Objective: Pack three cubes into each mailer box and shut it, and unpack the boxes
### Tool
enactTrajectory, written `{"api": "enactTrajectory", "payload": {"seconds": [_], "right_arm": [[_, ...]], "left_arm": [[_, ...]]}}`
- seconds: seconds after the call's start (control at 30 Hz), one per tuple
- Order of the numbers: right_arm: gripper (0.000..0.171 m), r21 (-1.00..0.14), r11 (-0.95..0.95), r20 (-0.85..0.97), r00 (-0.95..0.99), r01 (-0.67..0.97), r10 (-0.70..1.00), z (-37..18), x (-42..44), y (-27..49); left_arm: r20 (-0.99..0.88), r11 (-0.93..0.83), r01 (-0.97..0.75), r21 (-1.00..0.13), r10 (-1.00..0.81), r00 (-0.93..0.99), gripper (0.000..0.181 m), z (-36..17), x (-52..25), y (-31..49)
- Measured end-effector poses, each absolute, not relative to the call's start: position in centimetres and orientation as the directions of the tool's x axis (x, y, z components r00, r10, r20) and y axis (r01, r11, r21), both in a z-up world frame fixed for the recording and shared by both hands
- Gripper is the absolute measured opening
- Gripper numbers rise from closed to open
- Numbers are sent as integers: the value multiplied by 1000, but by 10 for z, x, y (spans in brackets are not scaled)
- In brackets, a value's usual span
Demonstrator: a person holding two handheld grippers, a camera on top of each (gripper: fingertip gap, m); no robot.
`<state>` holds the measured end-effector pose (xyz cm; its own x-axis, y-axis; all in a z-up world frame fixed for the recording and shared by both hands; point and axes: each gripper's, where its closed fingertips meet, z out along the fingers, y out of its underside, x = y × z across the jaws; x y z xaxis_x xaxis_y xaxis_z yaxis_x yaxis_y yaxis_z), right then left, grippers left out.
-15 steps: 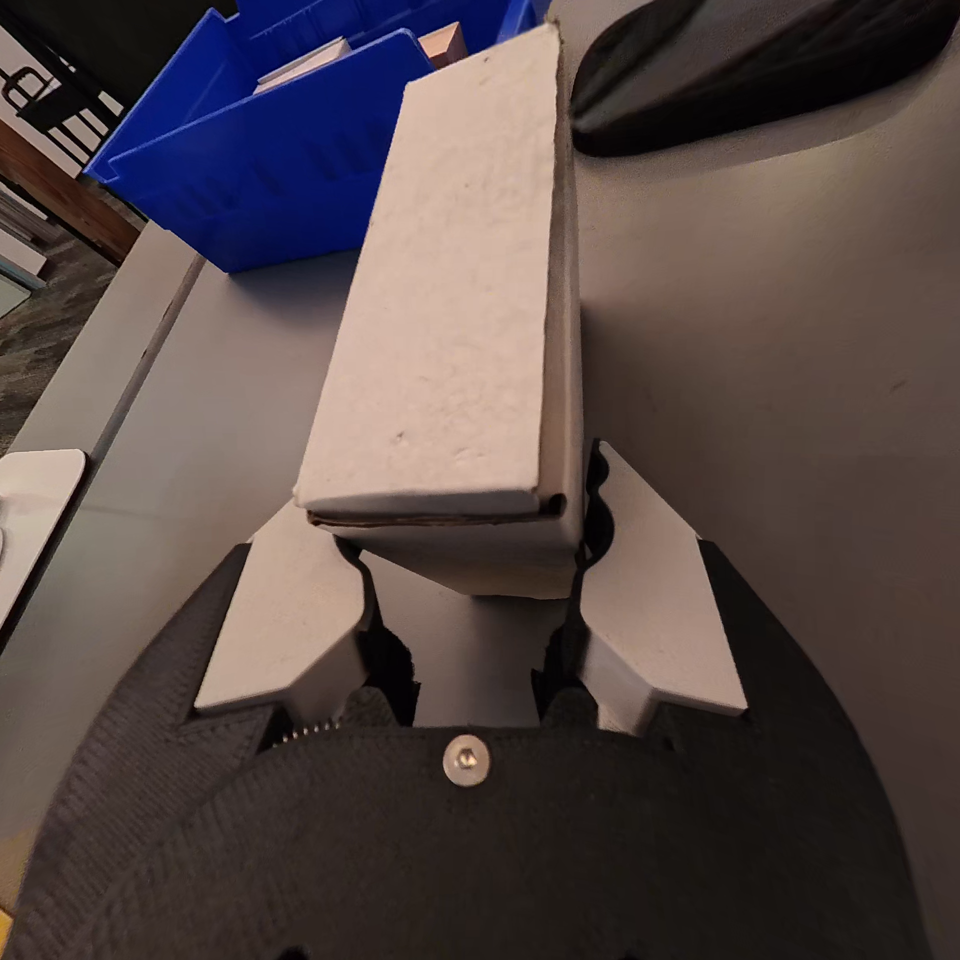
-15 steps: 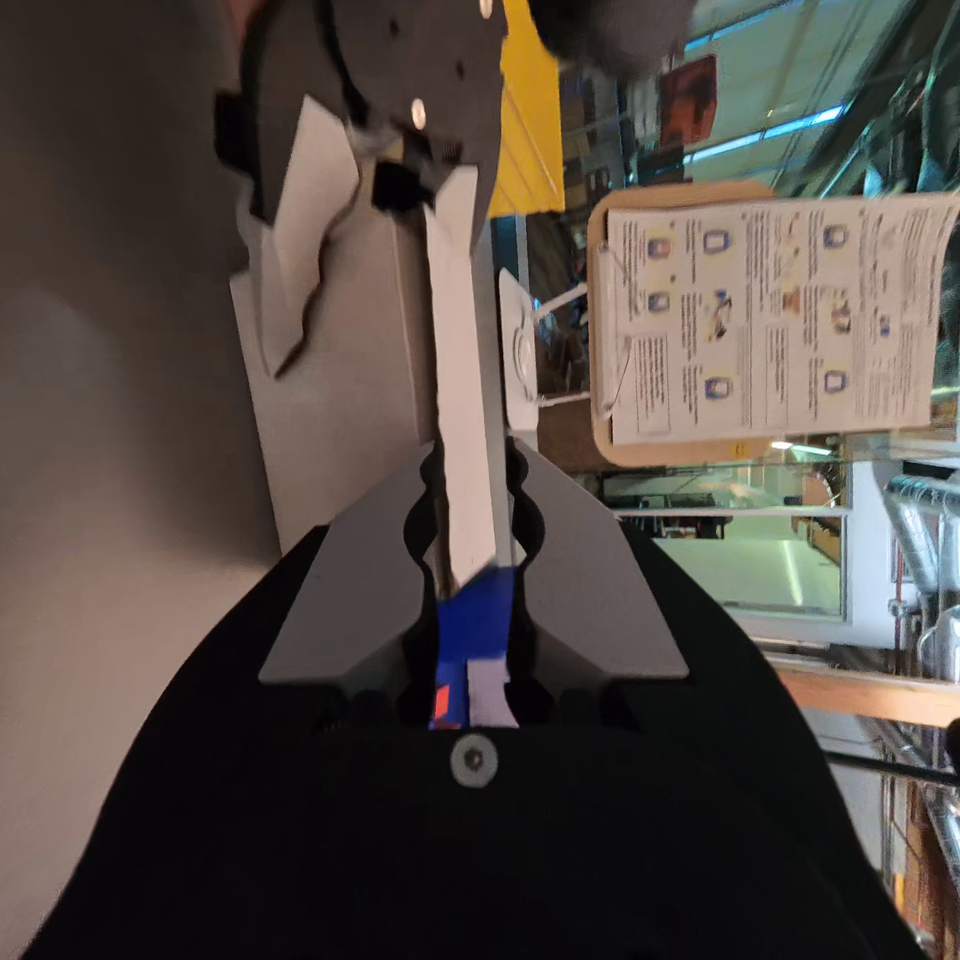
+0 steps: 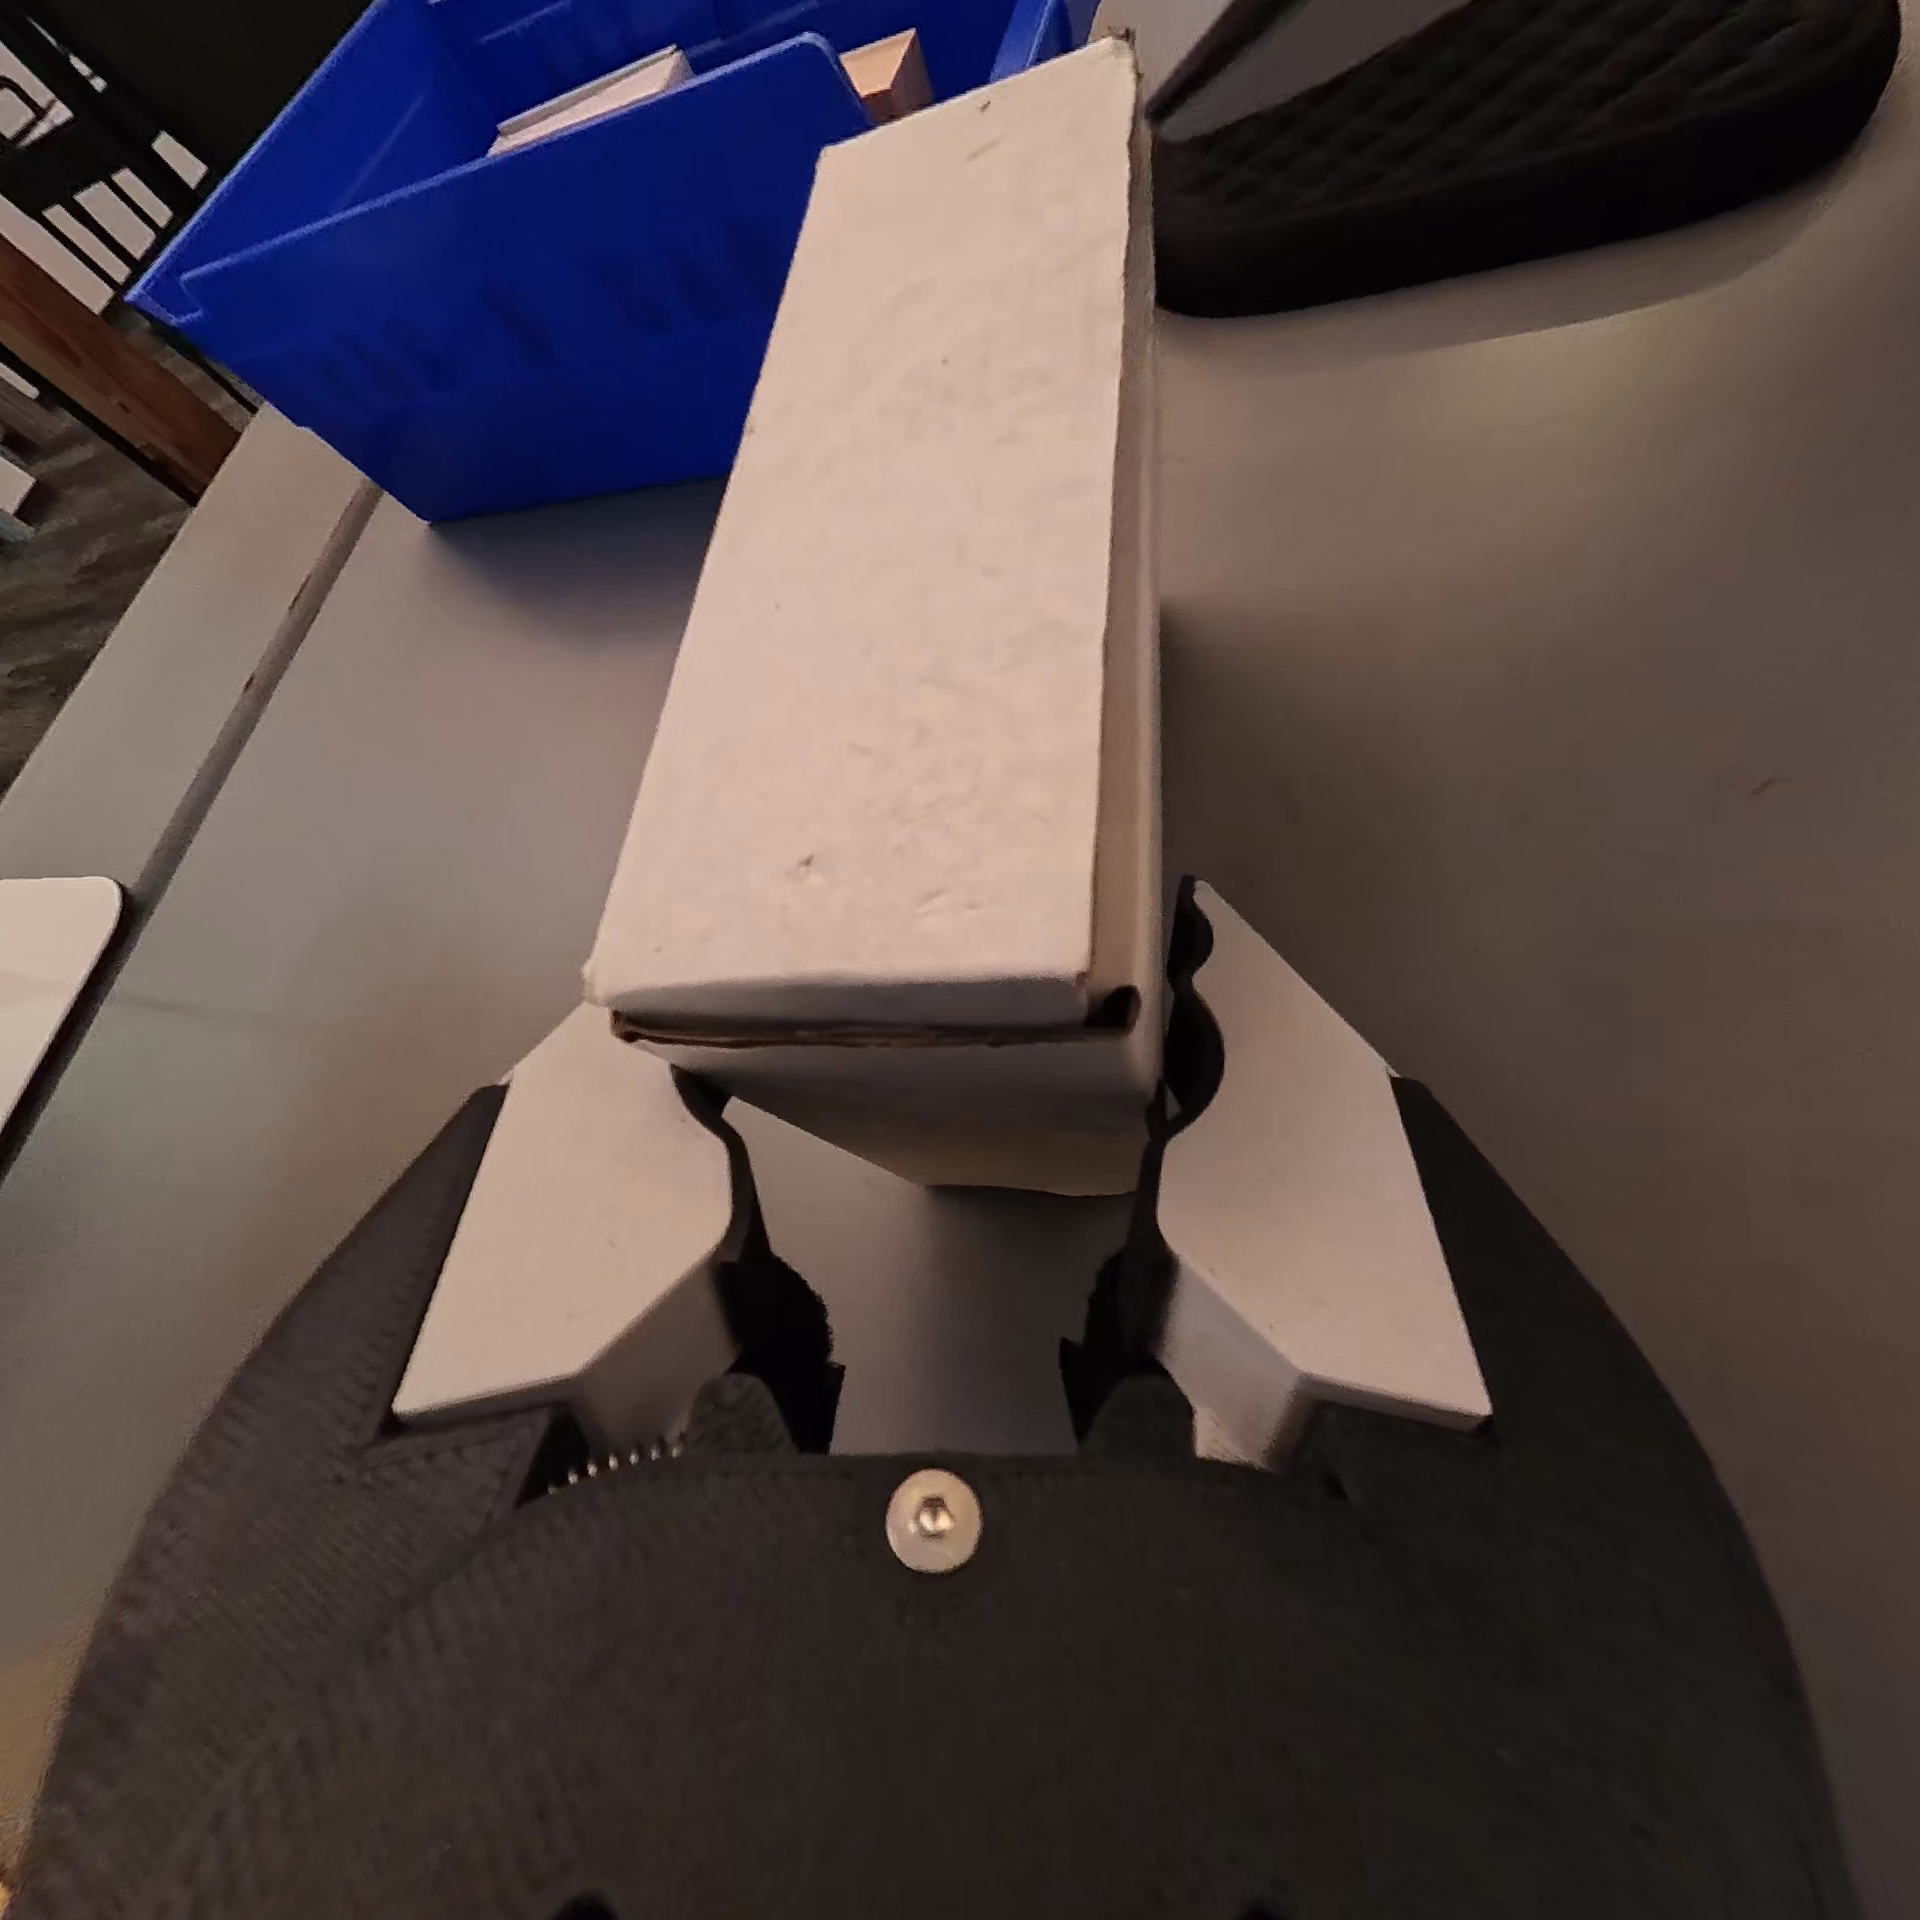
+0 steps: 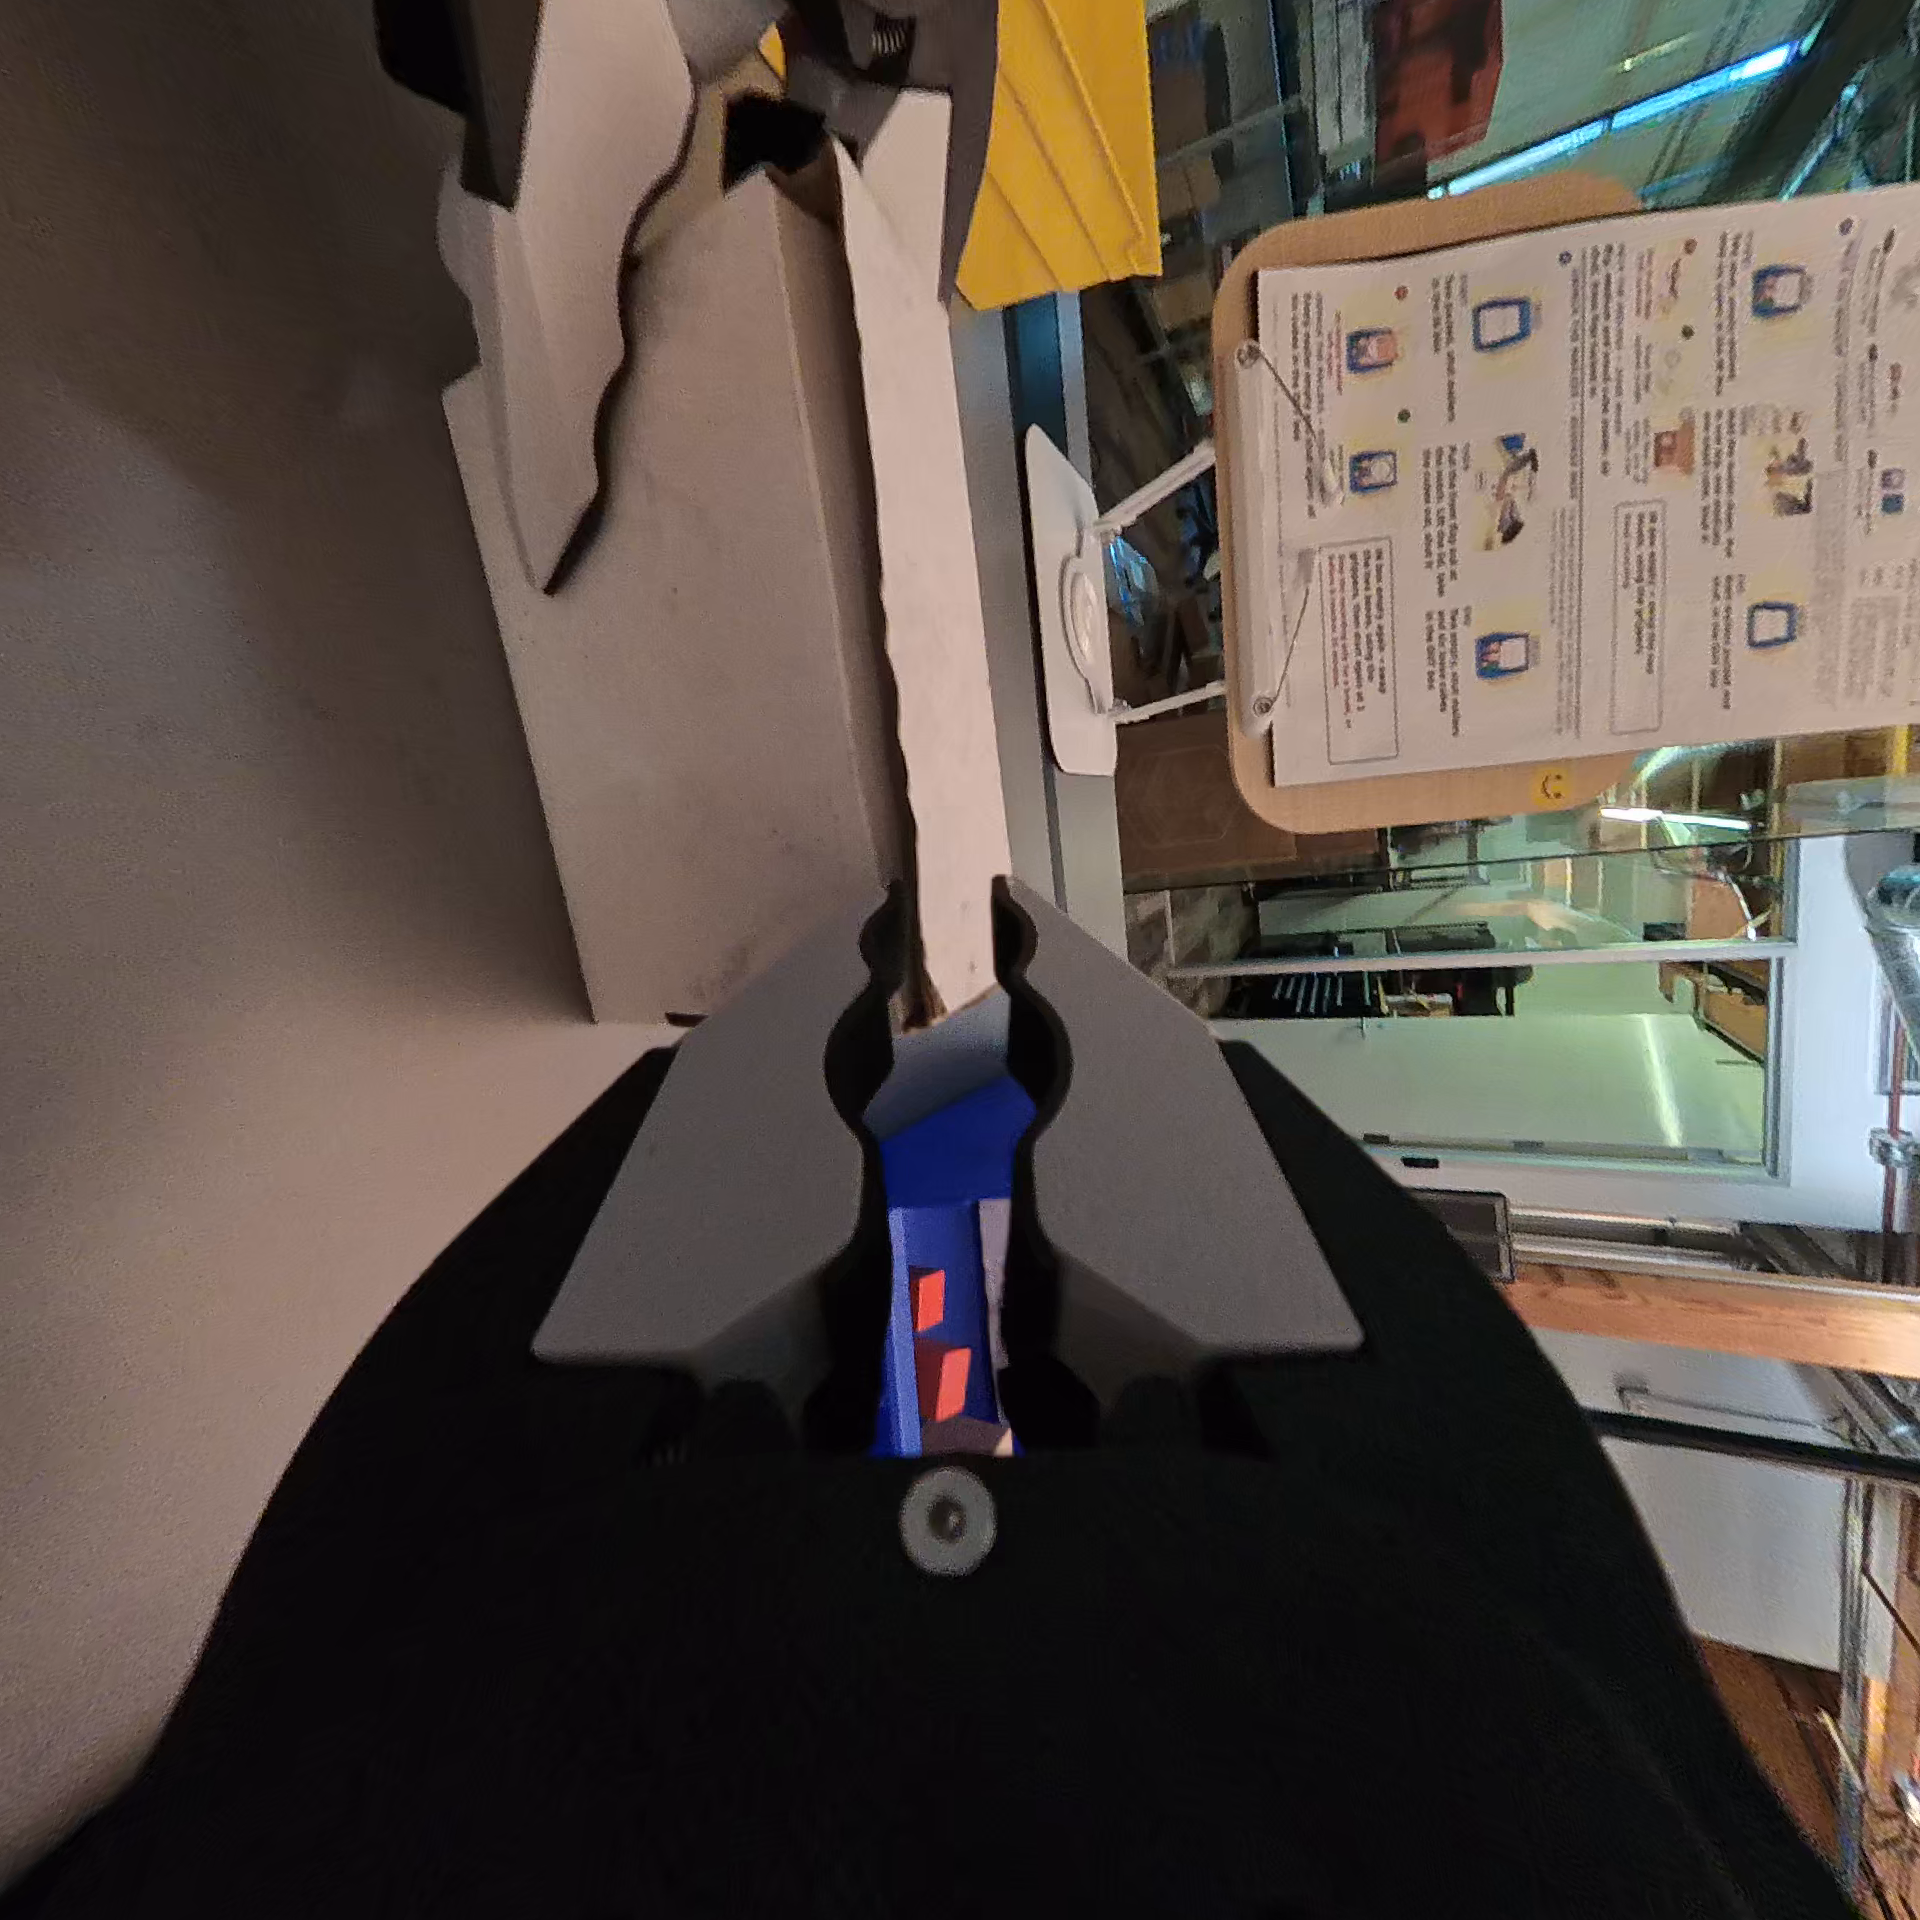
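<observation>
**Mailer box caught between two grippers**

Cardboard fills most of the scene: a long white mailer box (image 3: 914,571) lies lengthwise on the grey table (image 3: 1455,727), its lid (image 4: 925,520) down, with only a thin dark seam showing at the near end. The left gripper (image 3: 935,1039) has that near end. Its fingers are spread fairly wide and sit on either side of the box. The right-hand finger presses against the side wall, and the tip of the other is tucked out of sight under the lid's overhang.

The right gripper (image 4: 945,904) comes in from the far end, turned on its side. Its fingers stand narrowly apart, with the thin edge of the lid running between the tips. I cannot tell whether they actually pinch the card or only straddle it.

A blue bin (image 3: 468,343) stands just beyond the box on the left. From the right wrist view, two orange-red cubes (image 4: 928,1299) show inside it through the gap between the fingers. A yellow bin (image 4: 1060,156) sits behind the left gripper. Past the table edge a clipboard (image 4: 1558,499) with a printed sheet leans on a white stand (image 4: 1070,603).
</observation>
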<state>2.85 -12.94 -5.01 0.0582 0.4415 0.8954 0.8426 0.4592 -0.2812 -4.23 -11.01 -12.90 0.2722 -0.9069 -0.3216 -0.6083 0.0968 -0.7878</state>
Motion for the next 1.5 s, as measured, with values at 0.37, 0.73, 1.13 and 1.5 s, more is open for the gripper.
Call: {"api": "enactTrajectory", "payload": {"seconds": [0.37,0.73,1.13,1.5], "right_arm": [[12,-294,456,917,114,840,381,-40,25,-126],[14,-277,515,925,79,811,373,-41,10,-133],[12,33,526,965,-163,850,203,-52,-23,-125],[9,-10,448,904,-183,894,386,-55,-22,-123]], "left_arm": [[-341,109,-623,-774,-902,266,81,-129,-46,-111],[-372,129,-634,-762,-889,267,80,-128,-48,-109],[-440,175,-669,-722,-863,249,80,-128,-52,-110],[-484,195,-690,-697,-838,253,80,-127,-54,-106]]}}
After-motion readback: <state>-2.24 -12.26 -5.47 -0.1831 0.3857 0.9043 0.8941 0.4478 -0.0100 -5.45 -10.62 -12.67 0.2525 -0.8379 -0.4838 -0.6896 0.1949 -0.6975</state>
